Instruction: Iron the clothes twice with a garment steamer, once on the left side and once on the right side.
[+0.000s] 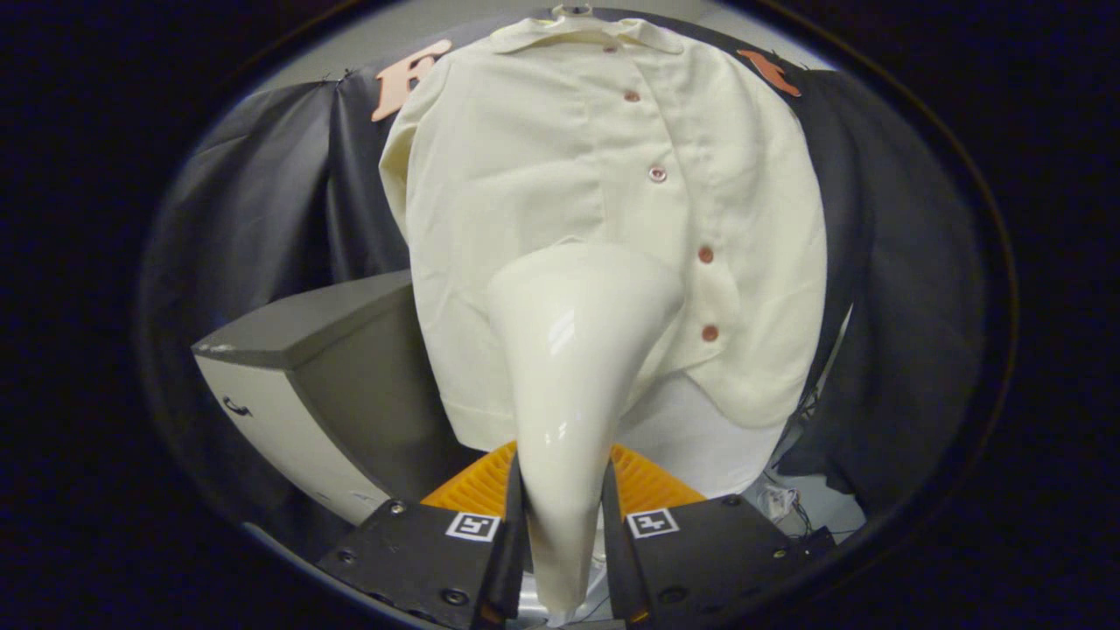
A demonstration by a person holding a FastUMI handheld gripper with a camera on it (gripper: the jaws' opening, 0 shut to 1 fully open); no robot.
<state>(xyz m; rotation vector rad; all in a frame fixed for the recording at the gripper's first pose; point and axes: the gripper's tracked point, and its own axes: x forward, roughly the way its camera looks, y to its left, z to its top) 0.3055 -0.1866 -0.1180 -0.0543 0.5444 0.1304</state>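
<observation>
1. Hanging cream button-up shirt with collar and reddish buttons (560, 175): suspended at the collar in front of the dark booth cloth, front panel facing the camera, button row running down right of centre. Hem reaches just above a white surface below. No wet marks or steam visible; fabric shows soft vertical folds on both halves, so no pass can be confirmed as done from cloth condition alone.
2. Grey box-shaped cabinet with pale front (289, 376): standing beside the shirt's lower edge, on the side away from the buttons. Not involved in the work.
3. Glossy cream plastic garment steamer, cone-shaped with wide head (569, 350): gripped by its narrow handle end, wide head up against the lower part of the shirt, on the panel away from the buttons. Contact with the fabric likely but not certain from this angle.
4. Orange ribbed plastic piece (643, 481): lying just beyond the fingers, under the steamer's handle.
5. Hand-held gripper (564, 560): both fingers clamped on the steamer's handle, one on each flank, grip firm.
6. Progress, judged: steamer already picked up and presented to the garment; one side's pass appears under way, low on the panel. Buttoned side judged outstanding.
</observation>
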